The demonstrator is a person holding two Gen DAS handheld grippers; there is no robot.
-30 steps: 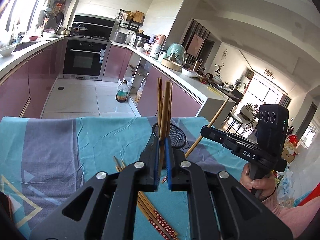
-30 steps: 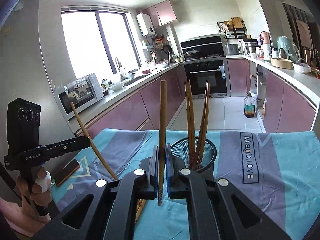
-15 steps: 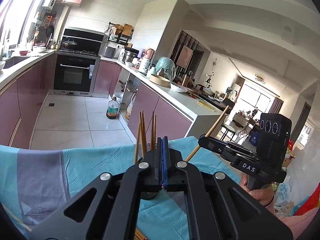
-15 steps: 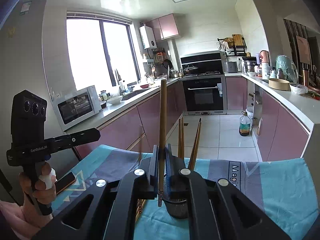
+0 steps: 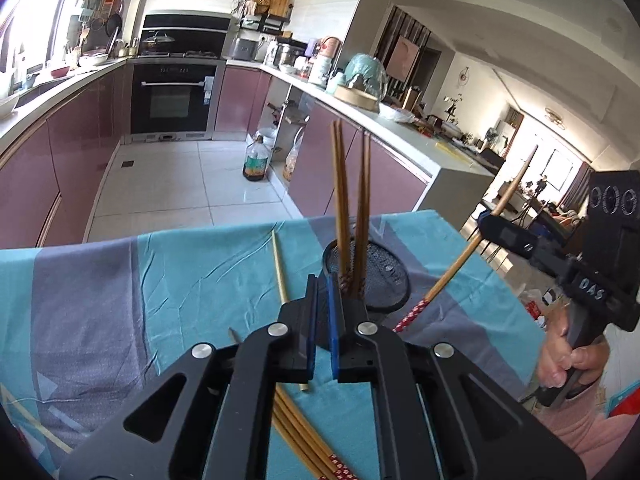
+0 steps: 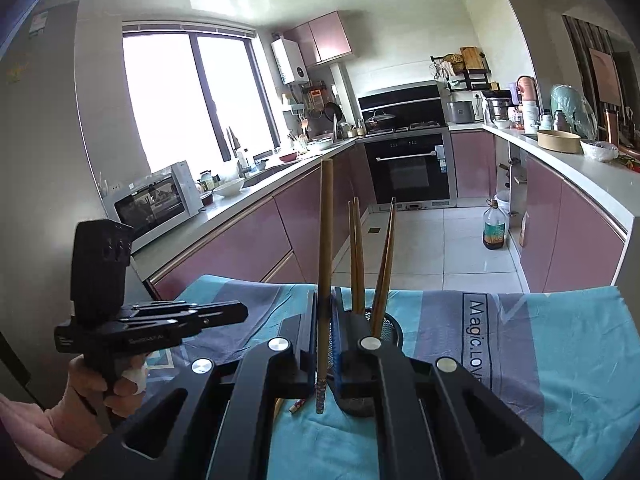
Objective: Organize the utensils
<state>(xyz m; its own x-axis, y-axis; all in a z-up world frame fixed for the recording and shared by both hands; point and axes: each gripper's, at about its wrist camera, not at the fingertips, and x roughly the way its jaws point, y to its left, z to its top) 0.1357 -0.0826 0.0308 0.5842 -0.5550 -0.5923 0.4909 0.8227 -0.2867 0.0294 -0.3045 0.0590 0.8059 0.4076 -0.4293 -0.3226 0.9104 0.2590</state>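
On the left sat the loose chopsticks (image 5: 298, 432), piled on the teal tablecloth (image 5: 192, 280) under the left gripper (image 5: 322, 280), with one single chopstick (image 5: 279, 270) lying off by itself. That gripper's jaws were pretty much closed with nothing between them. Just past its tip was the black mesh holder (image 5: 380, 276), with four chopsticks (image 5: 352, 208) standing in it, leaning slightly apart. Over on the right, the right gripper (image 6: 325, 300) was clamped on one held chopstick (image 6: 325, 248), nearly upright, its patterned end pointing down, right next to the holder in its own view.
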